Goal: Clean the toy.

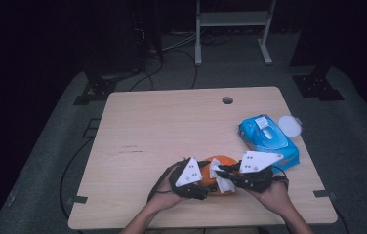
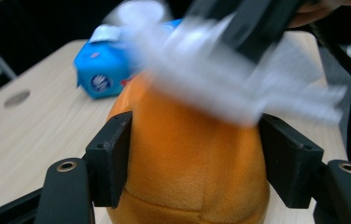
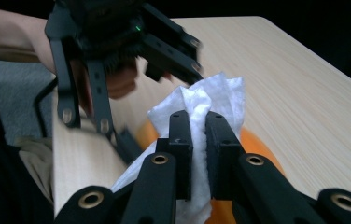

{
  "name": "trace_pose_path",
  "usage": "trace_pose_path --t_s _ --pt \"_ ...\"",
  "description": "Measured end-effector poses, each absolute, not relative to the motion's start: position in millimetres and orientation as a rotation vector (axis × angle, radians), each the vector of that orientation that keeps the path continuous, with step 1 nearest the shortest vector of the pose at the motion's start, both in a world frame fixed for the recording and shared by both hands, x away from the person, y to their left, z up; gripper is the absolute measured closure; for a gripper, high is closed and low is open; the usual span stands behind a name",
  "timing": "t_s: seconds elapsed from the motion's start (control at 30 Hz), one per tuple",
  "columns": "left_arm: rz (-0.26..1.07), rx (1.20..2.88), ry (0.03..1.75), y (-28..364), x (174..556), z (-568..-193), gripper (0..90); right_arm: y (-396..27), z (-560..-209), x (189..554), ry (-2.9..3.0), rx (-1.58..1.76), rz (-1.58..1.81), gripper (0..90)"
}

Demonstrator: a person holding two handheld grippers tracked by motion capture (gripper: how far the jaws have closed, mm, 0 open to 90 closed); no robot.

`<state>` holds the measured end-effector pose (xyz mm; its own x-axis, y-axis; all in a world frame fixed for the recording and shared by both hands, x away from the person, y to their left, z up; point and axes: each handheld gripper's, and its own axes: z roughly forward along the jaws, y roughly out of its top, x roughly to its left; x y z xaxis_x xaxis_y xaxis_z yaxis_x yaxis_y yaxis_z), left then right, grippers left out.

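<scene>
High view: both grippers meet at 6 o'clock on the wooden table (image 1: 172,122), near the front edge. Left gripper (image 1: 202,181) and right gripper (image 1: 220,171) converge on an orange plush toy (image 1: 223,162), with a white wet wipe (image 1: 219,176) bunched between them on top of it. Blue wet-wipe pack (image 1: 268,139) lies at 3 o'clock, well apart from the toy, its flap up; a round white lid (image 1: 289,125) sits just beside the pack at its 1 o'clock. Cable hole (image 1: 227,100) at 12 o'clock.

Left gripper view: left gripper (image 2: 194,158) has its jaws clamped on the orange plush toy (image 2: 187,163), pads pressing both flanks. Wipe (image 2: 220,79) is blurred, draped over the top of the toy at 12 o'clock. Right gripper body (image 2: 257,23) comes in at 1 o'clock, also blurred. Blue pack (image 2: 101,72) at 10 o'clock, on the table behind the toy.

Right gripper view: right gripper (image 3: 198,128) is pinched tight on the wet wipe (image 3: 211,102), fabric bunched above and below the jaws. Orange toy (image 3: 257,147) sits underneath, touching the wipe. Left gripper (image 3: 117,60) at 11 o'clock, hand behind it.
</scene>
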<state>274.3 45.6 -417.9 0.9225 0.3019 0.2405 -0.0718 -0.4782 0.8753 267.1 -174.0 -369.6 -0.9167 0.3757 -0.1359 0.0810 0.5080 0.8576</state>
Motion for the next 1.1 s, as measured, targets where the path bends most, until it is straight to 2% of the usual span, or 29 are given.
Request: trace_pose_path --t_s 0.1,0.37,0.6,0.83,0.9,1.03,1.1 --pt "0.447 2.038 0.149 47 272 -420 31.9 -171 -373 268 2.475 0.372 1.344 81.2" --pt "0.395 2.024 0.17 52 279 -423 31.2 -206 -380 280 2.433 0.535 1.333 81.2" --pt "0.393 2.045 0.154 54 278 -424 29.3 -187 -379 274 2.465 0.455 1.377 81.2" --pt "0.36 2.048 0.205 63 287 -426 30.4 -219 -388 290 2.425 0.616 1.34 81.2" --pt "0.327 2.045 0.261 66 292 -426 26.9 -225 -395 293 2.433 0.657 1.337 81.2" --pt "0.132 2.007 0.39 73 305 -426 14.2 -217 -397 289 2.441 0.628 1.339 81.2" --pt "0.112 2.004 0.412 73 307 -426 13.5 -211 -396 285 2.453 0.593 1.354 81.2"
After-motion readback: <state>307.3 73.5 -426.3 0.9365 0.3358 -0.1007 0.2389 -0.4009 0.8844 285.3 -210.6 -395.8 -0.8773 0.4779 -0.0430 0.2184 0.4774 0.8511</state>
